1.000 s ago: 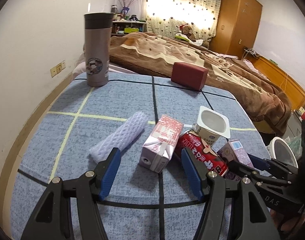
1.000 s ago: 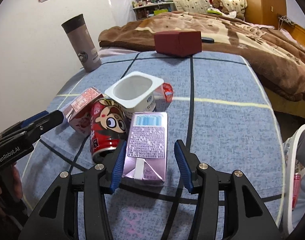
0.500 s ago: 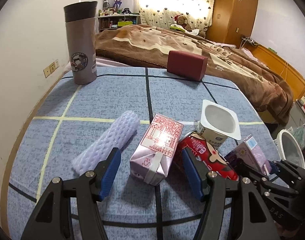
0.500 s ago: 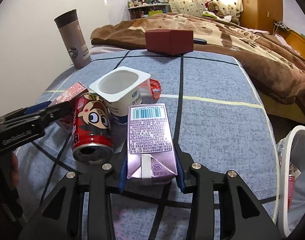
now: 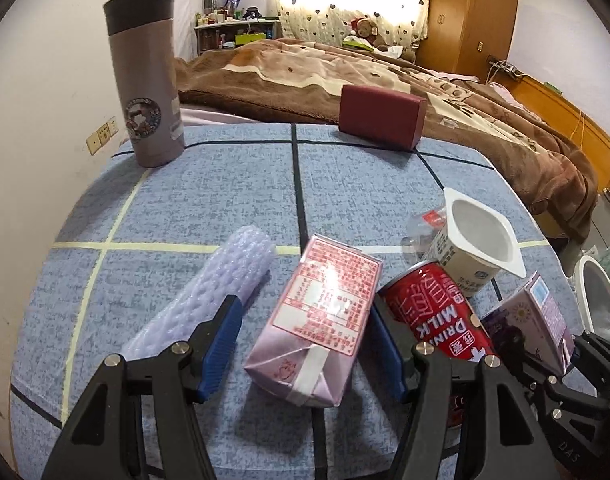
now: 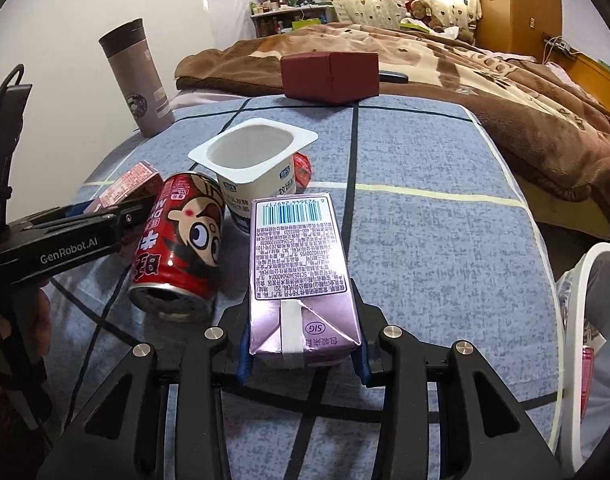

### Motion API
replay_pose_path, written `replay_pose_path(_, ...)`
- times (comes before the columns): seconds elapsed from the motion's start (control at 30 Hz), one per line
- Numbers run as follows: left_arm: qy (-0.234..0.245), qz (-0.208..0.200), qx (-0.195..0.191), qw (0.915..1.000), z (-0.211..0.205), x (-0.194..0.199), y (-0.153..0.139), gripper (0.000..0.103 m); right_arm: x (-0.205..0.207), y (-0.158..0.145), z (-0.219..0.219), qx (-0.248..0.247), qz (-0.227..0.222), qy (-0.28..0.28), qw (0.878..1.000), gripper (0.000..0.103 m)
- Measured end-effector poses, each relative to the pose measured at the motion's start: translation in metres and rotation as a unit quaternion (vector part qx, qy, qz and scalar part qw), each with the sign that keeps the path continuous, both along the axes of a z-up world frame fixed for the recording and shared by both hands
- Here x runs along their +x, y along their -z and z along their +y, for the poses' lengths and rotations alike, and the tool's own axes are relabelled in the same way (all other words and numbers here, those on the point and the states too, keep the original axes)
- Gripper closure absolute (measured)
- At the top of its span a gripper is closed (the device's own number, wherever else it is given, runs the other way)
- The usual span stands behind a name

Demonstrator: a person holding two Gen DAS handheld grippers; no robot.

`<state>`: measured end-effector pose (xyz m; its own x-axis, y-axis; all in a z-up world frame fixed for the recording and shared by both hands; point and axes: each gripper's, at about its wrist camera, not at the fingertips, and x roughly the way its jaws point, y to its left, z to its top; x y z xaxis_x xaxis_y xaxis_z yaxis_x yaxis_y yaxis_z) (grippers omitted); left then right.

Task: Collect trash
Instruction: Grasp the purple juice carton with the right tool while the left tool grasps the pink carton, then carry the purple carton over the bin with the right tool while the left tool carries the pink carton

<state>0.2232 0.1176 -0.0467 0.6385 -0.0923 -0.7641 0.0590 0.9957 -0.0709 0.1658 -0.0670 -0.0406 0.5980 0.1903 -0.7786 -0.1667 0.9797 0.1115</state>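
Note:
My right gripper (image 6: 303,354) is shut on a purple drink carton (image 6: 299,276) that lies on the blue table cloth (image 6: 445,240); the carton also shows in the left wrist view (image 5: 533,320). My left gripper (image 5: 307,340) is open around a pink carton (image 5: 325,312), its fingers apart from it. A red milk can (image 5: 437,312) lies between the two cartons, also in the right wrist view (image 6: 181,244). A white yogurt cup (image 6: 257,164) stands behind it. A bubble-wrap roll (image 5: 209,296) lies left of the pink carton.
A grey thermos (image 5: 145,88) stands at the far left of the table. A dark red box (image 5: 381,116) sits at the far edge. A white-rimmed bin (image 6: 585,320) stands beside the table on the right. A bed with a brown blanket (image 5: 425,76) lies beyond.
My right gripper has closed on the purple carton. My left gripper has moved forward so the pink carton sits between its open fingers.

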Motion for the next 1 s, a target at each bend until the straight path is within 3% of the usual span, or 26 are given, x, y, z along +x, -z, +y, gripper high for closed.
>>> replay_pose_path(0.37, -0.001, 0.007, 0.008, 0.9999, -0.002, 0.001, 0.004, 0.062, 0.001, 0.001, -0.002, 0.003, -0.005, 0.002, 1.0, 0.064)
replay_pose_path(1.0, -0.01, -0.014, 0.005, 0.9998, -0.01, -0.03, -0.01, 0.064, -0.008, -0.008, -0.007, 0.011, -0.024, 0.004, 1.0, 0.064)
